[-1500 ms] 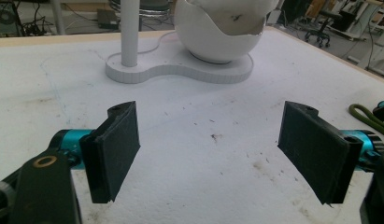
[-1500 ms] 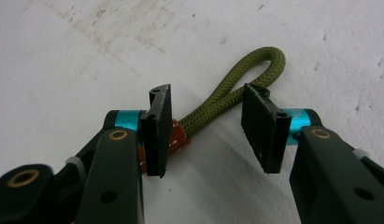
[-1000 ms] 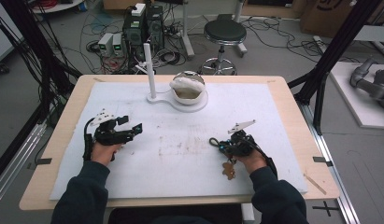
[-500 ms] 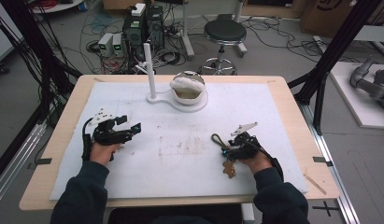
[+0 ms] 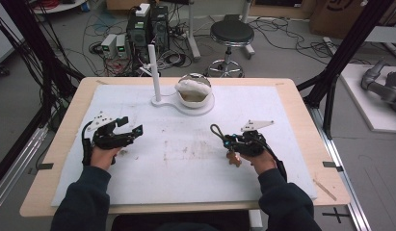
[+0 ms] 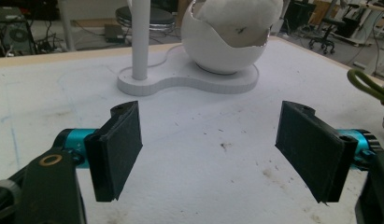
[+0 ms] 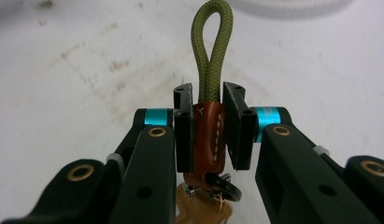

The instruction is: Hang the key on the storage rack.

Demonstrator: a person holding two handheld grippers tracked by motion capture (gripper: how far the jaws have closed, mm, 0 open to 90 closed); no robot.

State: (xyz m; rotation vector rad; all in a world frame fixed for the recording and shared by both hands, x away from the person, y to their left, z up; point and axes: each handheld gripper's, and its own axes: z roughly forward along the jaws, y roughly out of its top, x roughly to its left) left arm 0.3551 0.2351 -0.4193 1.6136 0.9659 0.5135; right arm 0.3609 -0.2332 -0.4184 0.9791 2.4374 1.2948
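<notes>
The counter [image 5: 301,110] was a pale wooden top covered almost edge to edge by a white mat [image 5: 186,178], scuffed and stained brown near its middle. Beyond the far edge the floor was strewn with cables [image 5: 104,29], with computer boxes [image 5: 147,24] and a round black stool [image 5: 231,33] standing among them, and black frame posts rose at both sides. At the back of the mat stood a white stand [image 5: 159,101] with a thin upright post [image 5: 153,72] and, beside it on the same base, a broken white shell-like bowl [image 5: 193,91] stuffed with something pale. From above, the left tool [image 5: 130,131] hovered low over the mat's left part, well apart from the right tool [image 5: 224,139], which sat toward the right with a looped cord sticking out ahead of it. The left gripper view showed its jaws spread wide with nothing between them, the stand and bowl straight ahead. The right gripper view made plain what the high view left small: the jaws were clamped on a brown stitched leather keychain [image 7: 208,140], its olive cord loop [image 7: 212,51] rising upright beyond the pads and a dark ring [image 7: 224,189] hanging below, above the mat.
</notes>
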